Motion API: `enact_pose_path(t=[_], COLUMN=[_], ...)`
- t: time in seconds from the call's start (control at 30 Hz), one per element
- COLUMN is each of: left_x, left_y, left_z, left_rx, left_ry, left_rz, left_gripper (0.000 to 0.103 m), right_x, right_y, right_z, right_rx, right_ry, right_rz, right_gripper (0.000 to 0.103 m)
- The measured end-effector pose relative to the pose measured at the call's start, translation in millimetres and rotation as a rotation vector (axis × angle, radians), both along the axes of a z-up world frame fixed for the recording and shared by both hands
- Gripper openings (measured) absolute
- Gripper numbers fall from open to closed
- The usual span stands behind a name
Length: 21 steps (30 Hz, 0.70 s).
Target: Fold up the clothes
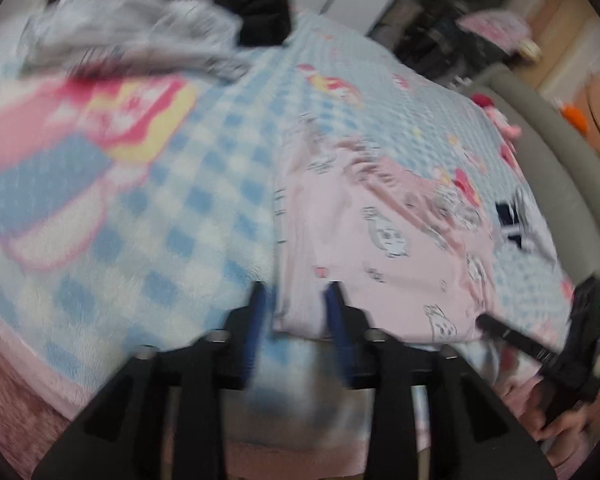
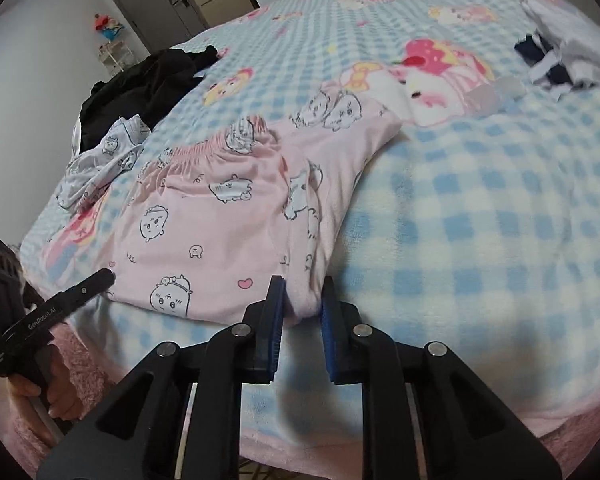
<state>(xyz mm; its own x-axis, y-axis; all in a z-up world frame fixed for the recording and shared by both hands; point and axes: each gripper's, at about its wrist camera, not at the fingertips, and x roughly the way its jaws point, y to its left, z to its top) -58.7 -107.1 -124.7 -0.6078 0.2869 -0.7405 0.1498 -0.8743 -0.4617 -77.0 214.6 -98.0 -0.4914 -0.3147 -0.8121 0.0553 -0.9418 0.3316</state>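
Pink pajama pants (image 2: 228,216) with cartoon prints lie flat on the blue checked blanket (image 2: 480,220), waistband away from me. In the left wrist view the pants (image 1: 380,240) lie ahead and to the right. My left gripper (image 1: 296,300) is open, its blue pads astride the near left corner of the pants. My right gripper (image 2: 302,296) is open, its pads either side of the near right hem corner, which sits between them. Each gripper shows in the other's view: the right one (image 1: 540,344), the left one (image 2: 60,304).
A grey-white printed garment (image 2: 100,160) and a black garment (image 2: 148,84) lie at the far left of the bed. A navy and white garment (image 2: 552,64) lies at the far right. A grey bed frame (image 1: 556,160) runs along the right side. A pink blanket edge (image 2: 340,444) hangs below.
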Motion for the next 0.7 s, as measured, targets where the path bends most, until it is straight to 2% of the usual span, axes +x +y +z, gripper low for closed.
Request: enact_pose_path(t=[0.07,0.13,0.17,0.2,0.23,0.27,0.37,0.47,0.67,0.7], left_x=[-3,-6,-8,-10,-10,-9,-2,7,14,15], left_y=[-5,1,6,11,15,17,17,9,9,8], left_z=[-6,-6,-3,-1,3,8,16,20,23,24], left_rx=[0.032,0.002,-0.02,-0.042,-0.058,-0.075,-0.088,-0.065,-0.077,-0.056], left_ry=[-0.016,-0.013,-0.006,0.001,0.017,0.03,0.041,0.044,0.062,0.071], left_rz=[0.015,0.014,0.001,-0.013,-0.024,-0.027,-0.023,-0.021,-0.04,-0.039], left_gripper=[0.041,0.041,0.039,0.035,0.025,0.021,0.011,0.008,0.007,0.007], right_x=[-7,-13,-13,-12,-11,-8,0,5,8,7], right_y=[-3,-5,-7,-10,-12,-15,-18,-10,4,5], right_z=[-9,-17,-15,-10,-6,0,11,9,5,3], right_rx=[0.007,0.011,0.013,0.026,0.039,0.053,0.082,0.055,-0.014,-0.026], right_ry=[-0.021,-0.041,-0.041,-0.027,-0.013,0.004,0.052,0.052,0.031,0.024], right_rz=[0.009,0.014,0.013,0.021,0.029,0.037,0.051,0.042,0.034,0.035], right_gripper=[0.037,0.038,0.036,0.03,0.013,0.01,0.008,0.007,0.007,0.007])
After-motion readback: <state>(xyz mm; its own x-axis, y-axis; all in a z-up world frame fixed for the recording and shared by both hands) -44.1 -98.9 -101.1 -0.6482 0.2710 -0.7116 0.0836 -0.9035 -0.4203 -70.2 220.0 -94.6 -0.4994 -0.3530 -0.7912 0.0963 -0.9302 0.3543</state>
